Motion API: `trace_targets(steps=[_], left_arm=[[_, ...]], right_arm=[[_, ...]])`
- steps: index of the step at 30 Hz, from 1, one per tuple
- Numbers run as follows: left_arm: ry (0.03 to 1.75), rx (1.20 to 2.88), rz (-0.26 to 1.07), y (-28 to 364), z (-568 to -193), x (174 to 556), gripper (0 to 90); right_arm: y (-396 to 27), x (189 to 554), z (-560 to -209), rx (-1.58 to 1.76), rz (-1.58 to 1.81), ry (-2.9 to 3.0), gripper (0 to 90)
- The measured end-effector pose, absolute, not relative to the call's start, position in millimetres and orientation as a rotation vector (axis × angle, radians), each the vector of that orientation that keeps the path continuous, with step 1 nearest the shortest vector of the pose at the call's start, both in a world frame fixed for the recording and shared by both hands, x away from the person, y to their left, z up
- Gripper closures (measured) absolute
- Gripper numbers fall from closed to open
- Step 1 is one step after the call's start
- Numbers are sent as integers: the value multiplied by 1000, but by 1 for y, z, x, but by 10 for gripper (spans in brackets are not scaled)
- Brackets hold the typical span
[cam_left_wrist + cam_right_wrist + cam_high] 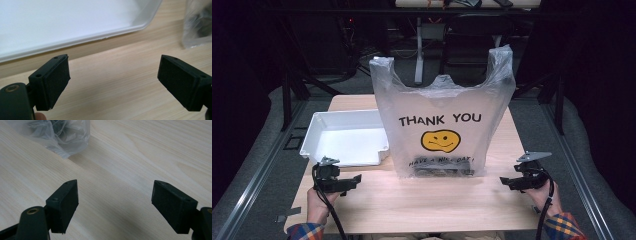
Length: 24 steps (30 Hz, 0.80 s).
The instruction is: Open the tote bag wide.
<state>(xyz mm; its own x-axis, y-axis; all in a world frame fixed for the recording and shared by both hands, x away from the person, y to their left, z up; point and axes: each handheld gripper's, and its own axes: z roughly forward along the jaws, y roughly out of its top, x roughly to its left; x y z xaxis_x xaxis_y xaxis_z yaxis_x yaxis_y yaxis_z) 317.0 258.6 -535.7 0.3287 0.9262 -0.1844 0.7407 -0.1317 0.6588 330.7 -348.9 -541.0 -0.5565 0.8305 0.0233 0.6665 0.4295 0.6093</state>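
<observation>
One clear plastic bag (442, 115) stands up tall in the middle of my table (427, 205). It says "THANK YOU" on the front and has a yellow smiley face under the words. Something dark lies flat in the bottom of the bag, but I cannot tell what it is through the plastic. The two bag handles stick up at the top, one on each side.

Just beside the bag, on my left, sits a white tray (319, 127). Its near right corner comes right up to the bag; I cannot tell if they touch. In my left gripper view, the tray rim (75, 42) runs across the top, close ahead of the jaws, and a bit of the bag (197, 25) shows at the far right.

My left gripper (357, 179) is low over the table in front of the tray, pointing toward the bag. Its jaws are spread wide with nothing between them.

My right gripper (504, 181) is over the table near the bag's right bottom corner. Its jaws are spread wide too, with bare wood between them. In my right gripper view, the crinkly bag corner (60, 135) sits up at the top left.
</observation>
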Motion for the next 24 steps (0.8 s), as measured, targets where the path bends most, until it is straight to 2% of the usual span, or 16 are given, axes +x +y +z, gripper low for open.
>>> trace_targets(steps=[13,24], left_arm=[[1315,1959,325,215,-517,318,122],[1245,1962,286,196,-514,327,129]], right_arm=[[-324,324,-528,1226,934,2418,286],[-316,330,-520,1215,959,2404,303]])
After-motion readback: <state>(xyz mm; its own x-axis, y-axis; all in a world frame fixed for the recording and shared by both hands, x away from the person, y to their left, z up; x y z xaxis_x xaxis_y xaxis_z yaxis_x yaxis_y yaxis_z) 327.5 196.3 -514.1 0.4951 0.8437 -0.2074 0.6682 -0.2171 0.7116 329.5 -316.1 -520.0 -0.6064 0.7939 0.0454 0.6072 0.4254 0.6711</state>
